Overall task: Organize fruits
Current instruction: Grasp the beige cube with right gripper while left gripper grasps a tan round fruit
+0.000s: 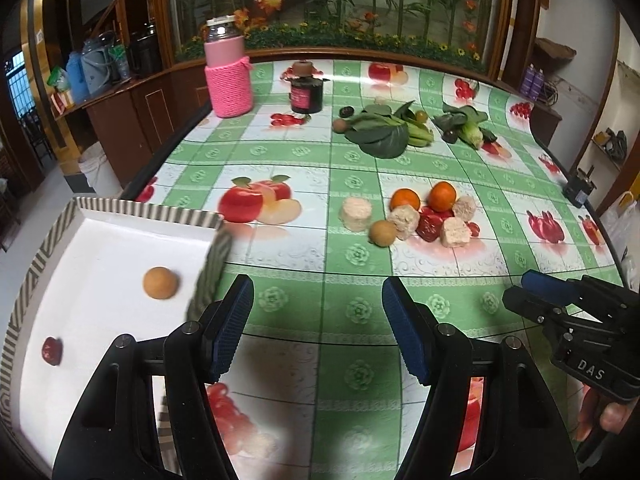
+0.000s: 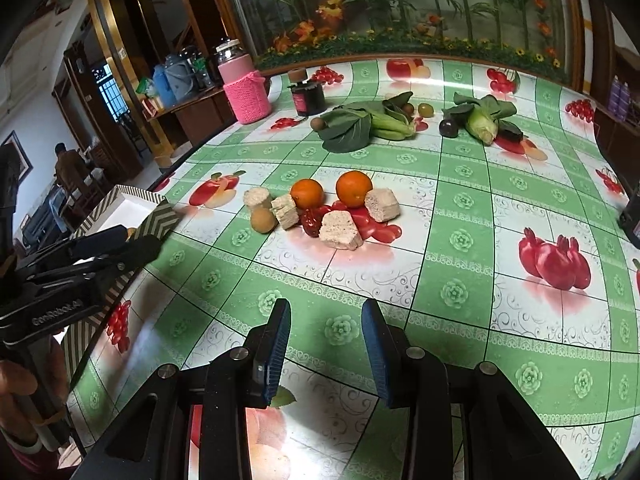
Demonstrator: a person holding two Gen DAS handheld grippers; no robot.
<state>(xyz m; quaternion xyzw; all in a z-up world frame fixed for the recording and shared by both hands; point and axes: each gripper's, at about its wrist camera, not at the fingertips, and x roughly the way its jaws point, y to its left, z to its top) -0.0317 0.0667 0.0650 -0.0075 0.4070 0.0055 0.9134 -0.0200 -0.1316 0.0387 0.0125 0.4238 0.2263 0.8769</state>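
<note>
Striped-rim tray (image 1: 120, 205), table's left edge: holds one brown round fruit (image 1: 160, 282) and one small red fruit (image 1: 51, 351). Still on the cloth mid-table: two oranges (image 2: 307, 193), a brown fruit (image 2: 263, 219), among pale blocks. Left gripper (image 1: 318, 330) and right gripper (image 2: 326, 346): both spread apart, empty. Sorting looks partway; next, probably reach forward for an orange.

Pink knit-sleeved jar (image 1: 227, 68) at the table's far left, dark jar (image 1: 307, 95) beside it with a brown stopper (image 1: 302, 68) on its lid, leafy greens (image 1: 382, 130) mid-table, pale crumbly blocks (image 2: 339, 230) among the produce, green checked fruit-print tablecloth (image 1: 360, 308), floral mural (image 1: 340, 0) behind.
</note>
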